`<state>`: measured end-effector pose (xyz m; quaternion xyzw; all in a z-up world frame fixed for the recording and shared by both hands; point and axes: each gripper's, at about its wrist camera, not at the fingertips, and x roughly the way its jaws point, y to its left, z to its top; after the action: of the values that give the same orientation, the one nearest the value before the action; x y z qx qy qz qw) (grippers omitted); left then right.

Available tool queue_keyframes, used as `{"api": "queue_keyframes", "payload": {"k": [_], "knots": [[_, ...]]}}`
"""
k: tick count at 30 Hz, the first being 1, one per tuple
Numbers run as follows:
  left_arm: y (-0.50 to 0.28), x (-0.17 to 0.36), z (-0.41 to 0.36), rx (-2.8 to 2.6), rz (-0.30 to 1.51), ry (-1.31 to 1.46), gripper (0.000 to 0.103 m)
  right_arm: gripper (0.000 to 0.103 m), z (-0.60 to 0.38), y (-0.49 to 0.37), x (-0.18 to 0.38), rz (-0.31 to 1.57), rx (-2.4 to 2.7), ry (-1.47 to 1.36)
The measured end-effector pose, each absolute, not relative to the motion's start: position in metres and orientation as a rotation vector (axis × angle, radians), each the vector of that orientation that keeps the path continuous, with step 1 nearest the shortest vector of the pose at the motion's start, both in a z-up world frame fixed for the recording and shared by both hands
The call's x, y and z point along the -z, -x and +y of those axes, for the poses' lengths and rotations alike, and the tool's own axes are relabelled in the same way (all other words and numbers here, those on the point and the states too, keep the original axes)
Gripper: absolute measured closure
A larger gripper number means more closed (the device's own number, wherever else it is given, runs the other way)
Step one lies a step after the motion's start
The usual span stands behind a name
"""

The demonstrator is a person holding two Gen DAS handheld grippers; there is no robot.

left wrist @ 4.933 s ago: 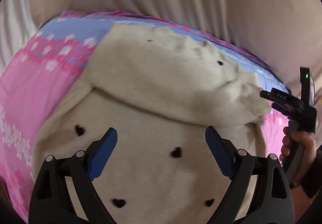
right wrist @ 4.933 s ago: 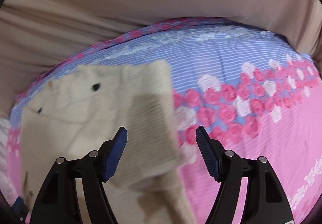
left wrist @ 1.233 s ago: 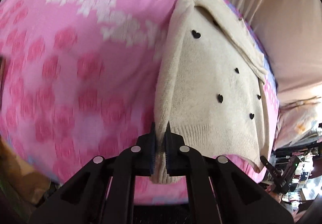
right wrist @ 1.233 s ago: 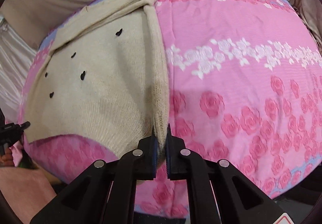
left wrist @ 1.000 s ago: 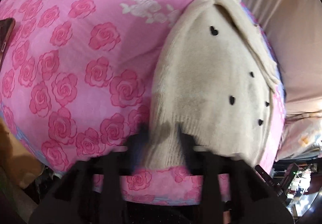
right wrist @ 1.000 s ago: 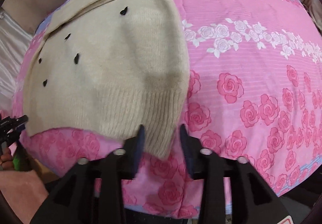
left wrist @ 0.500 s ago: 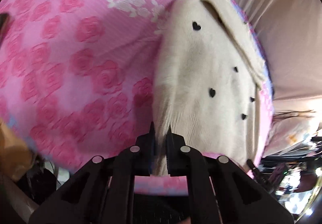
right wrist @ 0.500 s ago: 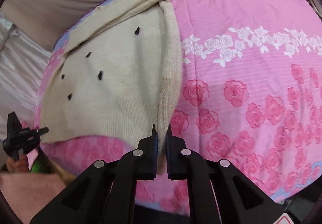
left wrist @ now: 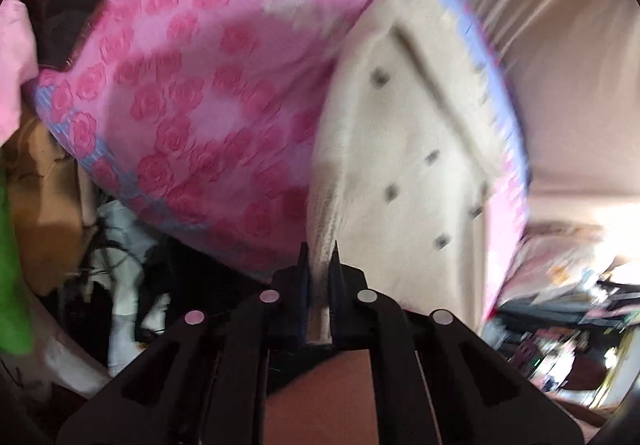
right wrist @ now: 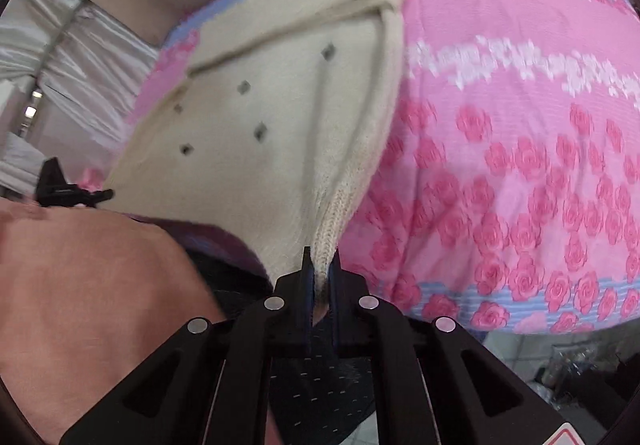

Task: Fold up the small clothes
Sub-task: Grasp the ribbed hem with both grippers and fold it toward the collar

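Observation:
A cream knit sweater (left wrist: 404, 165) with small black hearts lies on a pink rose-print bedsheet (left wrist: 192, 93), its sleeves folded across the top. My left gripper (left wrist: 319, 259) is shut on the ribbed hem at one bottom corner. My right gripper (right wrist: 320, 265) is shut on the other bottom corner of the sweater (right wrist: 256, 149), whose hem is lifted off the sheet (right wrist: 520, 165) toward me. The left gripper also shows in the right wrist view (right wrist: 68, 189) at the far hem corner. Both views are motion-blurred.
A dark phone (left wrist: 60, 29) lies on the sheet at the left edge. Beige curtain (left wrist: 560, 45) hangs behind the bed. Clutter (left wrist: 120, 245) sits on the floor below the bed's edge. The person's leg (right wrist: 92, 305) fills the lower left of the right wrist view.
Both grippers, open a second ago, have shut on the hem corners and pulled back and up, lifting the sweater's bottom edge off the bed.

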<state>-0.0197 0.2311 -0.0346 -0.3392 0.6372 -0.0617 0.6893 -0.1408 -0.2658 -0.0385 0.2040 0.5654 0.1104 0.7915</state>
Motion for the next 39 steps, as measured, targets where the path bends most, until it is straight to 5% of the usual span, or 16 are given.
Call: {"api": "queue_keyframes", "payload": {"k": [6, 13, 23, 29, 31, 36, 39], "knots": [[-0.057, -0.042, 0.215, 0.227, 1.139, 0.817, 0.097, 0.098, -0.310, 0.078, -0.054, 0.853, -0.203, -0.448], [-0.202, -0.067, 0.175, 0.231, 0.960, 0.672, 0.097, 0.097, -0.350, -0.073, -0.053, 0.702, -0.124, -0.492], [-0.390, 0.057, 0.116, 0.046, 1.148, 0.482, 0.096, 0.093, -0.366, -0.259, 0.062, 0.955, 0.065, -0.547], [-0.407, 0.109, 0.118, -0.007, 1.198, 0.537, 0.090, 0.070, -0.389, -0.259, 0.080, 0.889, 0.142, -0.687], [-0.400, 0.099, 0.123, 0.007, 1.169, 0.525, 0.081, 0.065, -0.393, -0.239, 0.066, 0.813, 0.133, -0.715], [-0.356, 0.048, 0.115, -0.009, 0.981, 0.326, 0.039, 0.068, -0.337, -0.219, 0.056, 0.879, -0.033, -0.530], [-0.362, 0.064, 0.098, 0.023, 1.028, 0.254, 0.033, 0.070, -0.316, -0.231, 0.096, 1.001, -0.038, -0.479]]}}
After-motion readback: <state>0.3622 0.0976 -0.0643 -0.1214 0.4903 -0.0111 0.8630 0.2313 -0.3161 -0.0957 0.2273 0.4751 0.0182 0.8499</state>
